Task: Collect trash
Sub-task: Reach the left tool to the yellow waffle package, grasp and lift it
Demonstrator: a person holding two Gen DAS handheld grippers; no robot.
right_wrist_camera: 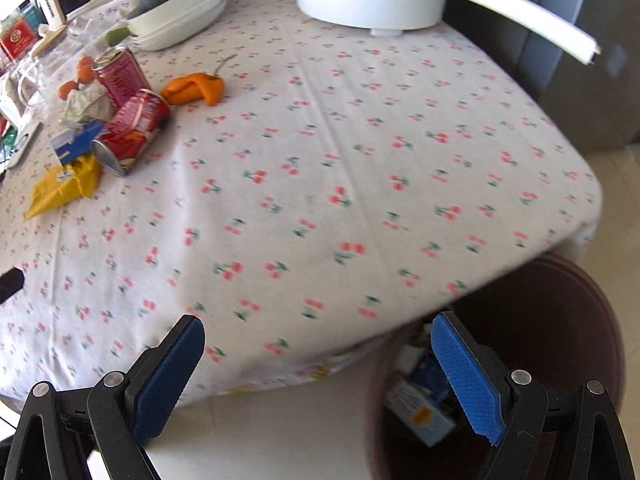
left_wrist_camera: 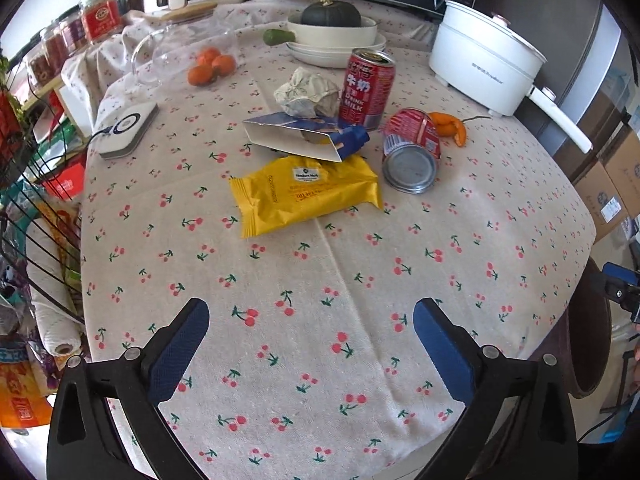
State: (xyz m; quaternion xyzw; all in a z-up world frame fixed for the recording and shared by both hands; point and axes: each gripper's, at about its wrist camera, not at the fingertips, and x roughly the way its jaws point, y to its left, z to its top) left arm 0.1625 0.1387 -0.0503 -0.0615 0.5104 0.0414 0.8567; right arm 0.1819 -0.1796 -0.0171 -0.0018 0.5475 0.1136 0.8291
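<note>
The trash lies in a cluster mid-table: a yellow wrapper (left_wrist_camera: pixel 306 196), a flattened blue-and-white carton (left_wrist_camera: pixel 300 138), crumpled paper (left_wrist_camera: pixel 306 92), an upright red milk can (left_wrist_camera: pixel 366 88), a toppled red can (left_wrist_camera: pixel 412 150) and orange peel (left_wrist_camera: pixel 450 126). My left gripper (left_wrist_camera: pixel 312 316) hangs open over bare tablecloth short of the wrapper, with nothing between its fingers. My right gripper (right_wrist_camera: pixel 318 332) is open and empty at the table's near edge, its right finger over a dark brown bin (right_wrist_camera: pixel 560 320) holding several discarded packs (right_wrist_camera: pixel 420 404). From there the toppled can (right_wrist_camera: pixel 132 132) and peel (right_wrist_camera: pixel 194 88) sit far left.
A white electric pot (left_wrist_camera: pixel 480 60) with a long handle stands at the back right. Stacked bowls with a green pumpkin (left_wrist_camera: pixel 332 24), oranges (left_wrist_camera: pixel 210 66) by a glass jug and a white device (left_wrist_camera: pixel 128 128) line the back and left. A wire rack (left_wrist_camera: pixel 36 200) flanks the table's left.
</note>
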